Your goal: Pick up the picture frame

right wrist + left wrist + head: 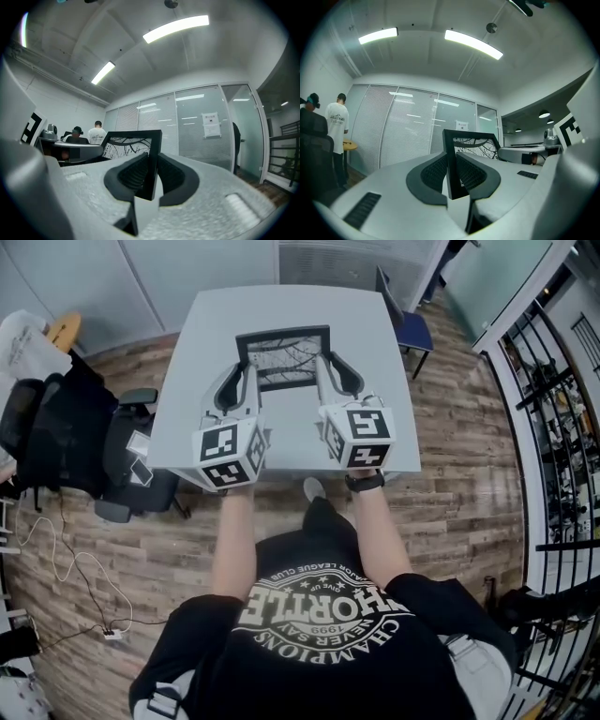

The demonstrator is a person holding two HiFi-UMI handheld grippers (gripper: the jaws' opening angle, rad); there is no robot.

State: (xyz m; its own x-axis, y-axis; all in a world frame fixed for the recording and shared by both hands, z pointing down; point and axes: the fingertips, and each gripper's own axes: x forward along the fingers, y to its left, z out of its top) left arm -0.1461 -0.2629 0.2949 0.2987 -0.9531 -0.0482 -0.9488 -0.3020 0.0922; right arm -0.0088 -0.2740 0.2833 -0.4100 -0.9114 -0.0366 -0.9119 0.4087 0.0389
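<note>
the picture frame sits over the far middle of the pale grey surface, between both claws. the left claw pinches its left side rail and the right claw pinches its right side rail. in each gripper view a black rail stands upright between 2 dark ribbed pads that press on it from either side. i cannot tell whether the lower edge is clear of the surface.

the frame looks stiff and light: a thin rectangular black moulding with square corners and a smooth, slightly glossy finish, around a white print of black branches. whether the print is glazed does not show. if it is, that face would be the fragile part.

the rails are the right place to hold, about mid-height on the 2 opposite sides, so the load is even and the panel is untouched. the smooth moulding could slide, though the ribbed, rubbery-looking pads should bite. uneven lifting might twist the corners, so the 2 claws should rise together and stay level.
</note>
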